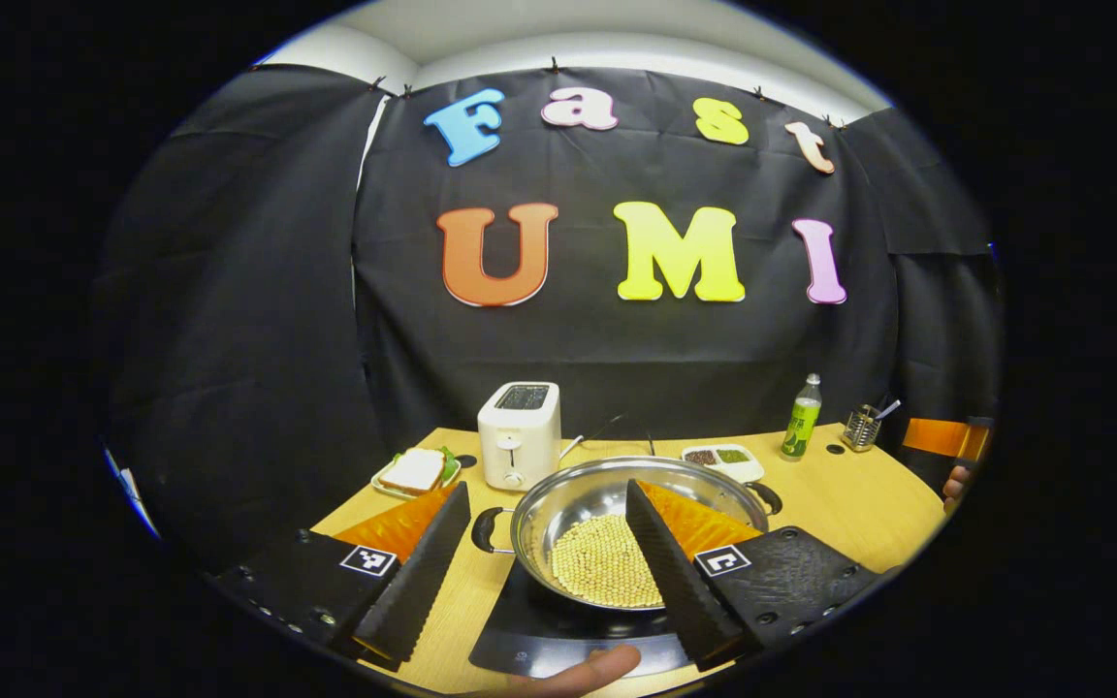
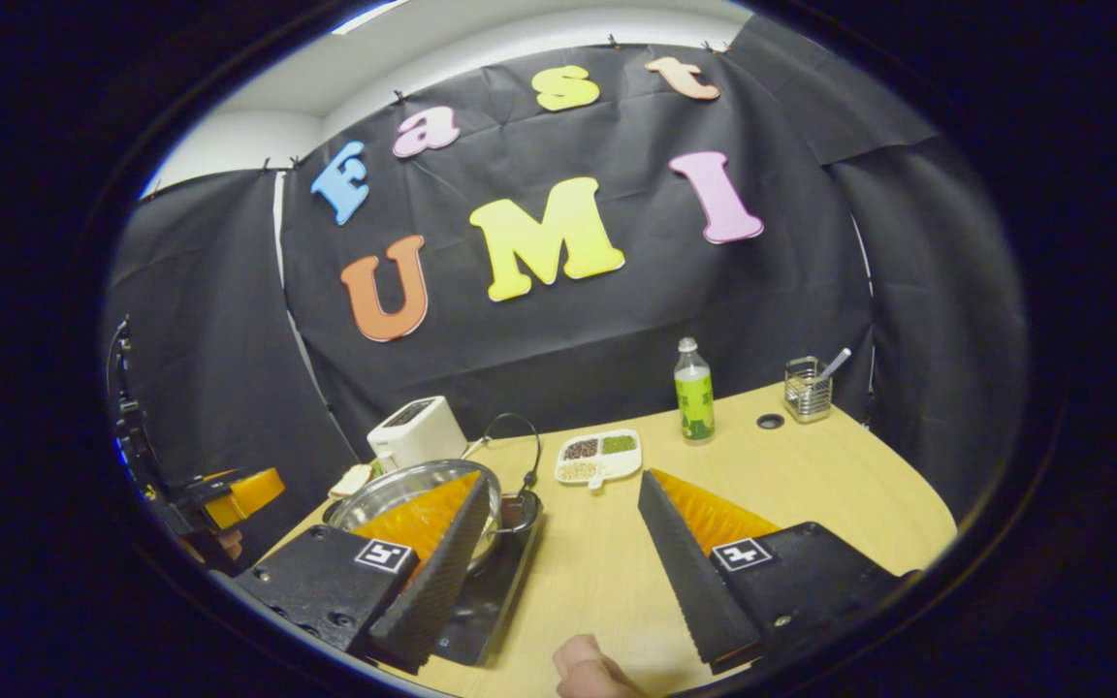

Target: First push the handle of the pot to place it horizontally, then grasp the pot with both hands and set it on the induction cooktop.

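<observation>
A steel pot [image 1: 607,504] with pale beans in its bottom sits on the black induction cooktop [image 1: 539,630]. Its two dark side handles, one at the left [image 1: 488,530] and one at the right [image 1: 765,497], lie level. My left gripper [image 1: 547,487] is open, one finger outside the left handle and the other over the pot's inside. In the right gripper view the pot [image 2: 394,490] and cooktop [image 2: 491,591] lie at the lower left. My right gripper [image 2: 563,477] stands open over bare table to the right of the pot, holding nothing.
Behind the pot stand a white toaster [image 1: 520,434] and a plate with a sandwich [image 1: 415,472]. A divided dish [image 2: 599,456], a green bottle [image 2: 693,393] and a wire cup [image 2: 806,388] sit farther back. A thin dark loop [image 2: 520,431] rises behind the pot.
</observation>
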`<state>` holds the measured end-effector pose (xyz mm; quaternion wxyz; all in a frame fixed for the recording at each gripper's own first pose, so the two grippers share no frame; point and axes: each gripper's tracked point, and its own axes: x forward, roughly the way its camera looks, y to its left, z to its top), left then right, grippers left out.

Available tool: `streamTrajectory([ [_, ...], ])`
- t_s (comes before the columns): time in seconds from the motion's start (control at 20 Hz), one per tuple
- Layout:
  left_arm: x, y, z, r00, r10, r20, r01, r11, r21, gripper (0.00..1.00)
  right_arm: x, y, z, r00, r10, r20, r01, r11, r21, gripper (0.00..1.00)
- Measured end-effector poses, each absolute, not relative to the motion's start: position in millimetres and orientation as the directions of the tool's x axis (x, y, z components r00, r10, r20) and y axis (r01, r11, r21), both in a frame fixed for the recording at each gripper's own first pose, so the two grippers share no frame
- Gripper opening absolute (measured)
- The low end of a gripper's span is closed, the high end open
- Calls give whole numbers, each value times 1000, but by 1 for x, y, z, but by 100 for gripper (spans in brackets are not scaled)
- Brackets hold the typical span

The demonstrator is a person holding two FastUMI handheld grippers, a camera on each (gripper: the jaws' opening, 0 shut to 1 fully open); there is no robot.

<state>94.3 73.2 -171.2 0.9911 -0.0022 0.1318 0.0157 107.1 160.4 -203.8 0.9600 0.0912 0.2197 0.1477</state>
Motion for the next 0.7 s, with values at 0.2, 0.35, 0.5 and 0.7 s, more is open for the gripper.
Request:
streamTrajectory([
  [0.2,68,50,-144,974,10,-226,-18,999,-34,96,90,124,-168,904,274,-329,-218,956,198,94],
  [0.35,49,35,-112,989,7,-150,-9,1000,-13,96,72,101,-136,934,231,-271,-195,969,152,94],
  [0.5,28,18,-84,995,-3,-101,4,1000,8,95,53,79,-106,962,180,-203,-165,982,91,97],
  [0.7,-2,11,-51,999,17,-31,-17,1000,9,95,19,63,-71,977,163,-139,-160,987,27,96],
])
